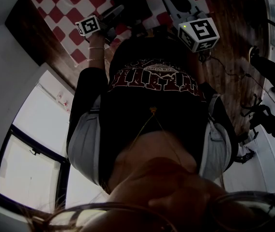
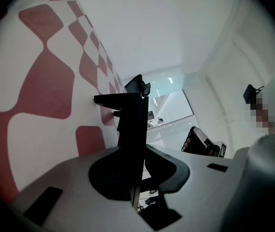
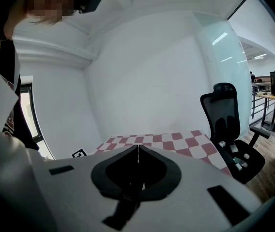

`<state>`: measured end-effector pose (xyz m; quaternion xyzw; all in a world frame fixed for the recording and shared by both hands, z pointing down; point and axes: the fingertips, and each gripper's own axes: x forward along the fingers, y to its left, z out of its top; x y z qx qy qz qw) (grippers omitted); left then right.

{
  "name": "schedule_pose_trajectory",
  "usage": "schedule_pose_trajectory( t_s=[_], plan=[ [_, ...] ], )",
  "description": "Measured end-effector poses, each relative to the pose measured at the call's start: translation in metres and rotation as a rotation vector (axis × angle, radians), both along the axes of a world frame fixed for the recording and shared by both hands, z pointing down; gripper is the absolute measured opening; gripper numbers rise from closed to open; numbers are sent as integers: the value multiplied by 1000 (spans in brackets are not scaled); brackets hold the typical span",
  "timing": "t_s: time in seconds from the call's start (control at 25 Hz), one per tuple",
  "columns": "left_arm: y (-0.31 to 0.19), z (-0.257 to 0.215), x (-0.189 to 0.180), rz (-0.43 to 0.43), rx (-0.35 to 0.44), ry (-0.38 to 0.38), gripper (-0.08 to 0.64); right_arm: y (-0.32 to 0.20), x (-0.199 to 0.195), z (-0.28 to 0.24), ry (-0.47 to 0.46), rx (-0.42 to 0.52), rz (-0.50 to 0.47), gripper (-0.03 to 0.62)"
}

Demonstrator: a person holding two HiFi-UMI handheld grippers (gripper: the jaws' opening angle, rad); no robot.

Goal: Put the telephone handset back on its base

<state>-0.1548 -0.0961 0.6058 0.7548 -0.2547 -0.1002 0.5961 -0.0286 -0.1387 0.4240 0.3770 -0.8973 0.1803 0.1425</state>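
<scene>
Neither view shows a handset or base I can name for certain. A small dark device with a screen and buttons (image 2: 201, 141), perhaps the telephone, lies far off in the left gripper view. My left gripper (image 2: 141, 97) is rolled sideways beside the red-and-white checked tablecloth (image 2: 45, 86). Its black fingers (image 2: 130, 124) meet along a thin seam with nothing between them. My right gripper (image 3: 138, 150) points over the same tablecloth (image 3: 176, 141), jaws together and empty. The head view shows both marker cubes, left (image 1: 88, 25) and right (image 1: 200, 33), held in front of the person's dark shirt.
A black office chair (image 3: 229, 124) stands right of the table. A small square marker tag (image 3: 79, 153) lies on the cloth's near left corner. Black gear and cables (image 1: 263, 115) lie on the wooden floor at the right. A window (image 1: 26, 163) is at the lower left.
</scene>
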Motion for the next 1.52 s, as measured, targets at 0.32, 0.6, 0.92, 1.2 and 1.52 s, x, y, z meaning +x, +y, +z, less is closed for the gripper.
schedule_pose_trajectory(
  t_s=[0.32,0.6,0.92,1.2,1.52],
  plan=[
    [-1,-1,-1,6,23,-1,87,-2,-1,-2,-10,-1,3,20],
    [-2,-1,0,-28,21,-38,92,-4,-2,-2,-23,-5,0,20],
    [-4,0,-1,-92,-78,-108,108,-5,-9,-2,-40,-4,-25,20],
    [-5,2,-4,-117,-118,-272,130,-4,-11,-9,-75,6,-41,20],
    [-5,-1,-5,-105,-67,-521,133,-4,-10,-20,-117,31,-80,20]
  ],
)
